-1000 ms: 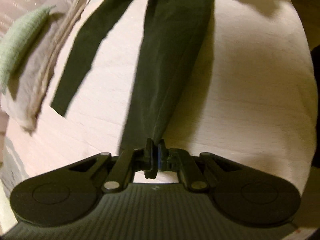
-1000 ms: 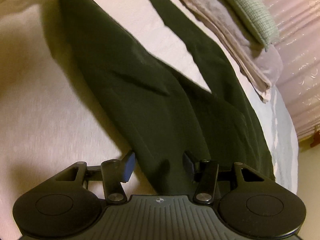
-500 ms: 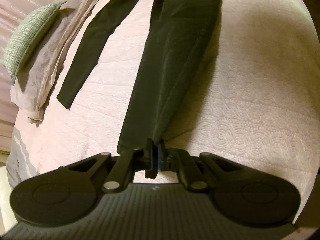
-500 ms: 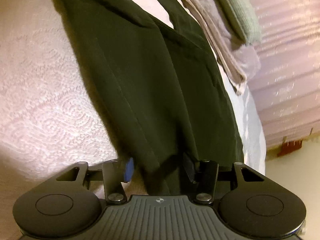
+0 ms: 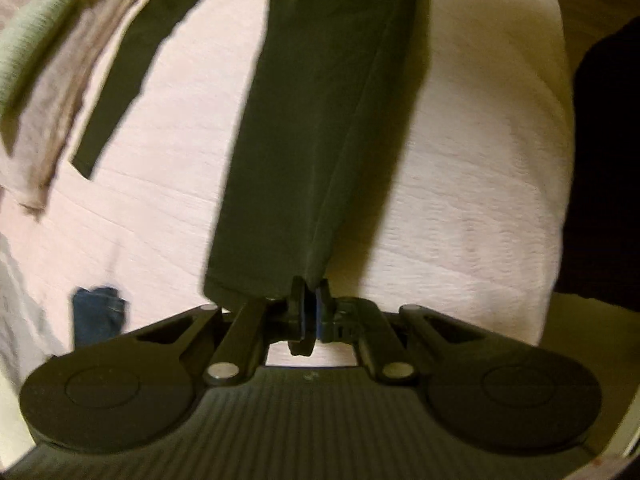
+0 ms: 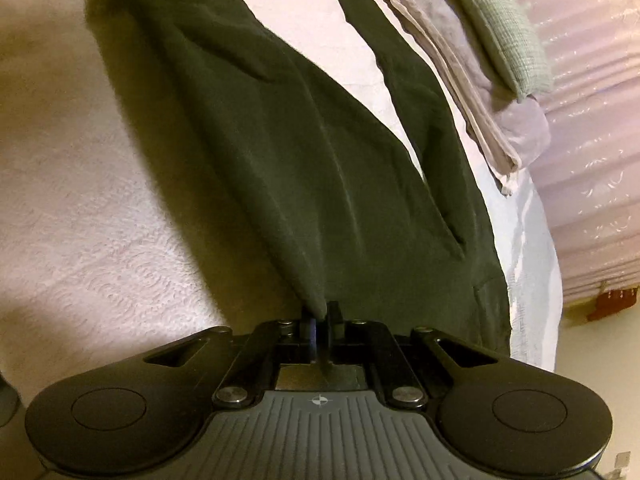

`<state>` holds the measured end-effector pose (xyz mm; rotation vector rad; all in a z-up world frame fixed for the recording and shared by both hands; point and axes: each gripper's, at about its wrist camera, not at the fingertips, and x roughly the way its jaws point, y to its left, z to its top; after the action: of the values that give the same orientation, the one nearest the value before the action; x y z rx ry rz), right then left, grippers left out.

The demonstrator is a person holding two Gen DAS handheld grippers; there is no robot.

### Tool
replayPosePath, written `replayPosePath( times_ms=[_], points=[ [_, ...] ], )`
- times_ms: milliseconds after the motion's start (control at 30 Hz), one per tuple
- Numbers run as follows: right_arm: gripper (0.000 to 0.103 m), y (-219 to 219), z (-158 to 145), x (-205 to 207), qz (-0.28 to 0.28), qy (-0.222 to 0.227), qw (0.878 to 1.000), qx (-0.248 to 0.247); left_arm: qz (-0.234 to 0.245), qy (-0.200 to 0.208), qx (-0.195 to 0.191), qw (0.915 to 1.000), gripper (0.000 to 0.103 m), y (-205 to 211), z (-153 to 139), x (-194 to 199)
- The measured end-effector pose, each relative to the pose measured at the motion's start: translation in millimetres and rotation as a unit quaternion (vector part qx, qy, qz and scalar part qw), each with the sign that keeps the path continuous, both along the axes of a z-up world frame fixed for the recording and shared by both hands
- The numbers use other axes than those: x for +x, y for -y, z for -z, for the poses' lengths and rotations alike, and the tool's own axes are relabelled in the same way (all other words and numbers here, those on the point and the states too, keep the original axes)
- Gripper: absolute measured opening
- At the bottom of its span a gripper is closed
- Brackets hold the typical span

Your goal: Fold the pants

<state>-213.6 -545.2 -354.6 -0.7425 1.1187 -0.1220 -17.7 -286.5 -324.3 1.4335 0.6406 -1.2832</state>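
Observation:
Dark green pants stretch across the pale pink bedspread. My left gripper is shut on the hem end of one leg, which runs taut away from it. The other leg lies flat to the left. In the right wrist view the same pants fan out from my right gripper, which is shut on a pinch of the waist end. The second leg trails toward the far right.
A folded grey blanket and a green pillow lie along the bed's far side. Pink curtains hang behind them. A blue denim item shows at the bed edge near my left gripper. Darkness lies beyond the bed's right edge.
My right gripper has shut on the waist fabric; it was open around it before. The left gripper kept its hold and shifted, bringing the denim item into view.

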Motion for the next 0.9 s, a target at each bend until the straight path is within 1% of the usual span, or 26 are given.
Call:
replayPosePath(
  times_ms=[33,67,100,133,167,233,333,367,433,467,533,567,600,633,700,733,833,900],
  points=[
    [0.006,-1.2,0.6,0.2,0.003,-0.005,1.0,0.006,-0.003,-0.007,0.006,1.0,0.007,0.0,1.9,-2.4],
    [0.014,0.3,-1.7,2.1,0.004,-0.008,1.0,0.011,-0.005,-0.013,0.007,0.9999,0.008,-0.6,1.7,-4.3],
    [0.02,0.7,-6.6,-0.4,0.011,-0.008,1.0,0.019,-0.008,-0.021,0.007,0.9997,0.01,-1.5,-0.9,-4.4],
    [0.031,0.0,-12.0,-4.3,0.024,-0.008,0.999,0.026,-0.013,-0.023,0.004,0.9996,0.011,-2.1,-4.4,-4.1],
    [0.04,1.9,-18.9,-8.1,0.039,-0.007,0.999,0.032,-0.021,-0.025,-0.001,0.9995,0.013,-2.3,-10.3,-1.2],
    [0.042,11.7,-36.2,-13.6,0.087,-0.004,0.995,0.047,-0.035,-0.03,-0.01,0.9989,0.014,-0.6,-22.4,8.2],
    [0.042,28.6,-64.5,-18.2,0.156,0.01,0.985,0.072,-0.066,-0.033,-0.04,0.9965,0.025,11.0,-46.8,30.0],
    [0.042,36.5,-76.2,-18.2,0.182,0.022,0.979,0.085,-0.073,-0.03,-0.055,0.9954,0.029,16.4,-54.4,39.7],
    [0.042,57.5,-95.3,-10.7,0.233,0.045,0.965,0.106,-0.081,-0.015,-0.084,0.993,0.031,31.6,-65.1,58.2],
    [0.042,68.7,-103.1,-3.9,0.255,0.055,0.958,0.116,-0.079,-0.006,-0.095,0.9923,0.034,40.3,-67.8,66.7],
    [0.042,94.1,-118.7,12.0,0.297,0.079,0.941,0.139,-0.058,0.024,-0.119,0.9909,0.04,64.0,-70.2,83.6],
    [0.042,106.1,-126.8,19.7,0.311,0.096,0.934,0.147,-0.046,0.037,-0.13,0.9898,0.045,77.5,-70.2,91.2],
    [0.042,119.4,-134.0,33.0,0.315,0.105,0.931,0.15,-0.035,0.049,-0.142,0.9881,0.049,90.1,-69.1,98.3],
    [0.042,129.6,-139.5,42.9,0.317,0.114,0.929,0.151,-0.025,0.062,-0.154,0.9858,0.052,105.6,-66.5,106.9],
    [0.042,147.6,-147.1,64.3,0.309,0.131,0.928,0.159,-0.015,0.084,-0.175,0.9809,0.059,136.6,-55.6,124.1],
    [0.042,155.6,-148.5,75.7,0.303,0.139,0.929,0.164,-0.011,0.094,-0.182,0.9786,0.06,149.2,-48.8,131.0],
    [0.042,183.9,-144.5,115.4,0.285,0.158,0.928,0.181,0.014,0.133,-0.19,0.9727,0.063,189.1,-19.3,154.4],
    [0.043,190.8,-136.6,145.3,0.269,0.162,0.931,0.187,0.035,0.162,-0.184,0.9689,0.063,211.0,4.3,171.2]
  ],
)
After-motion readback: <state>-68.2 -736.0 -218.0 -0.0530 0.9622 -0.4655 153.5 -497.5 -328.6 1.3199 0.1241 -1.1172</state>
